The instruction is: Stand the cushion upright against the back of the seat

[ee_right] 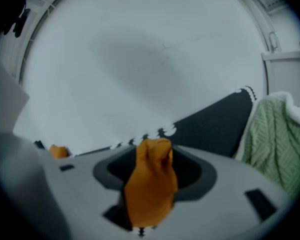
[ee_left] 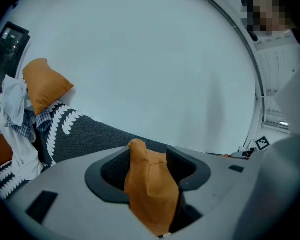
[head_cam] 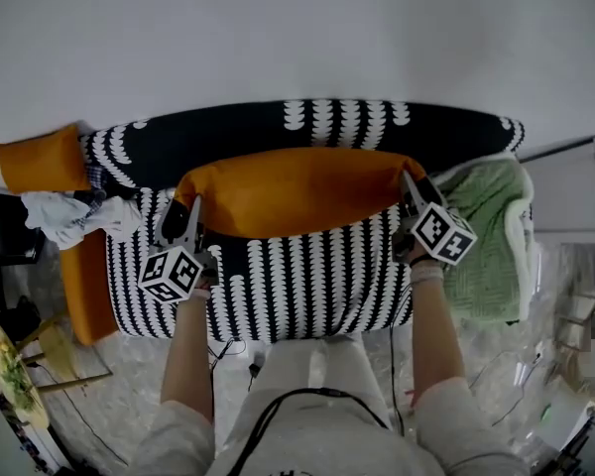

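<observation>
Against the black-and-white patterned sofa backrest point(head_cam: 347, 127), the long orange fabric cushion point(head_cam: 297, 188) leaned upright along its front. The left gripper point(ee_left: 148, 164) and right gripper point(ee_right: 155, 166) were slack-jawed, a cushion corner loose between each pair of pads. Placement looked done and the release was in hand. Next, both grippers needed drawing straight back from the backrest without snagging fabric.

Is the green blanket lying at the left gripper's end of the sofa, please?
No, the green blanket lies beside the right gripper, at the opposite end.
</observation>
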### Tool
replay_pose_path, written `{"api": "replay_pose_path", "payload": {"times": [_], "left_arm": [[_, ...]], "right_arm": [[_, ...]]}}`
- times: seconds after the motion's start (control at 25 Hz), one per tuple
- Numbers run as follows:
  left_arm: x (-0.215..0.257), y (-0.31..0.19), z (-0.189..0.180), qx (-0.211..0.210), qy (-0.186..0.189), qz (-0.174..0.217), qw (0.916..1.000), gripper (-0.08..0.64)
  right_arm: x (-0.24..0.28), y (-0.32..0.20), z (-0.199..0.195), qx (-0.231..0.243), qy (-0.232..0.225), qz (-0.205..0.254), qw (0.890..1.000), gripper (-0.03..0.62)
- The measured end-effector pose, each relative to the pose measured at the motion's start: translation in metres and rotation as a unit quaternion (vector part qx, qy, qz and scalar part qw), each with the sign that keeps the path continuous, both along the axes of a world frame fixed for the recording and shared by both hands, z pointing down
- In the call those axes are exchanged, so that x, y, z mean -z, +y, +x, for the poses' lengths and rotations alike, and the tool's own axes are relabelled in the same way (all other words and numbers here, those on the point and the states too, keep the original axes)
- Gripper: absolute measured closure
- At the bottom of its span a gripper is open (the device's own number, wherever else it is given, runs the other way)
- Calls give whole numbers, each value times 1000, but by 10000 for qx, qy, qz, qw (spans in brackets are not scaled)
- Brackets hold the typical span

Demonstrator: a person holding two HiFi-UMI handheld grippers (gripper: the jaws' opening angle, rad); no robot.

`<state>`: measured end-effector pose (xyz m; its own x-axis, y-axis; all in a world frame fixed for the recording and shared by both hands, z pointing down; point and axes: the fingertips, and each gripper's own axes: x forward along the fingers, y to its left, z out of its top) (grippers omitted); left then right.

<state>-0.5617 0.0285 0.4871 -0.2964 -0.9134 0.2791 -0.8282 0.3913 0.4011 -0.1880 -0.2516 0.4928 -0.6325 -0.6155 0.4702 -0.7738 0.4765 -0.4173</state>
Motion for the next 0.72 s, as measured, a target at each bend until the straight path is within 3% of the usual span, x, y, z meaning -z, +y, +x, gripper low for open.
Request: {"api": "replay_pose_path", "payload": {"times": [0.4, 0.72], "left_arm": [[24, 9, 0, -52, -246, 202, 9995, 330], [21, 22, 35, -280, -137, 206, 9993, 330]], "right_arm": [[14, 4, 3, -178, -156, 211, 9995, 331], [10, 32, 1, -14, -210, 166, 9996, 331]]}}
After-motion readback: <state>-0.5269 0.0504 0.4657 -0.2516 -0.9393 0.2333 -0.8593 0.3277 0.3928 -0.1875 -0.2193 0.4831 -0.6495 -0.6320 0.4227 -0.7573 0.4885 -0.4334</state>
